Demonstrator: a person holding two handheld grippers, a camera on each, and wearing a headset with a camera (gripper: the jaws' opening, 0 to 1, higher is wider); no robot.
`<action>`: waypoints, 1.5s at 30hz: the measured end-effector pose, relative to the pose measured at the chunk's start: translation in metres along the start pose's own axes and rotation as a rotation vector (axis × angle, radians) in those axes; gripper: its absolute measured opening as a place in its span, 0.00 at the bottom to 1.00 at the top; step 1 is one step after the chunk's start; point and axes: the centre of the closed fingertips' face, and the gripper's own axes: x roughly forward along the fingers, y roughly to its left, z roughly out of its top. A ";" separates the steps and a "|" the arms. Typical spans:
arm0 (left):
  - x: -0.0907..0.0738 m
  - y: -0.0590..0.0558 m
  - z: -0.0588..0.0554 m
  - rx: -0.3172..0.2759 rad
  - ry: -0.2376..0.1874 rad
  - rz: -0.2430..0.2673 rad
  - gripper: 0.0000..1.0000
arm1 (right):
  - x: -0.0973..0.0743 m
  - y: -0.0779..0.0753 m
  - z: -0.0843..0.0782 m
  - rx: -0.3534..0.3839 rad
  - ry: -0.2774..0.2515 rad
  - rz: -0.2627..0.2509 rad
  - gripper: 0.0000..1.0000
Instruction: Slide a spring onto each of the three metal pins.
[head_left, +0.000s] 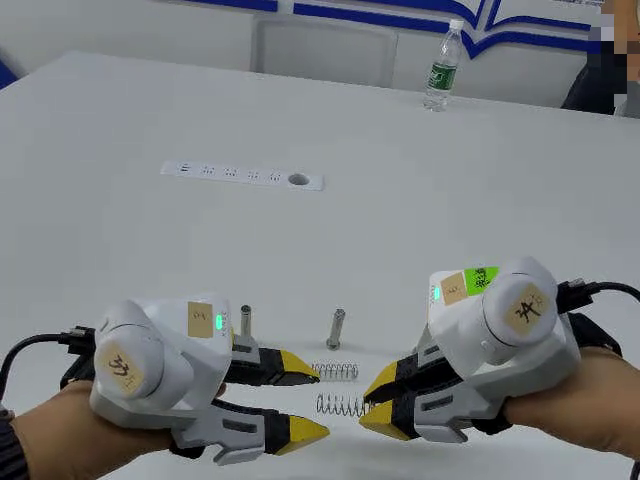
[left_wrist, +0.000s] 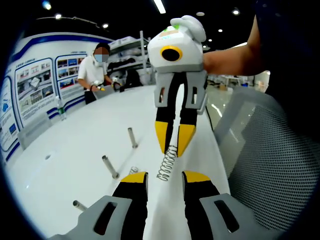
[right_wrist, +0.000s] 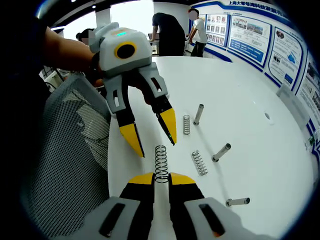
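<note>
Bright, even light falls from above: a long ceiling strip lamp (left_wrist: 160, 6) and small round spot lamps (left_wrist: 47, 5) glow at the far top of the left gripper view. The matte white tabletop (head_left: 150, 230) reflects it evenly, with only a faint, soft-edged shadow around the thin coiled steel spring (head_left: 340, 405). The head view is sharp near, slightly softer far. Both gripper views bend strongly at their edges, curving the blue-framed wall panels (left_wrist: 30, 82) and stretching the grey mesh chair back (right_wrist: 75, 145).
</note>
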 end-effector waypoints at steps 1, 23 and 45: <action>0.001 -0.001 0.000 0.006 0.002 -0.005 0.27 | 0.000 0.001 0.000 -0.003 0.002 0.003 0.12; 0.009 -0.009 -0.011 0.131 0.073 -0.025 0.11 | -0.003 0.012 0.012 -0.023 0.007 0.029 0.12; 0.011 -0.011 -0.007 0.110 0.058 -0.037 0.12 | -0.008 0.017 0.035 -0.107 0.036 0.029 0.11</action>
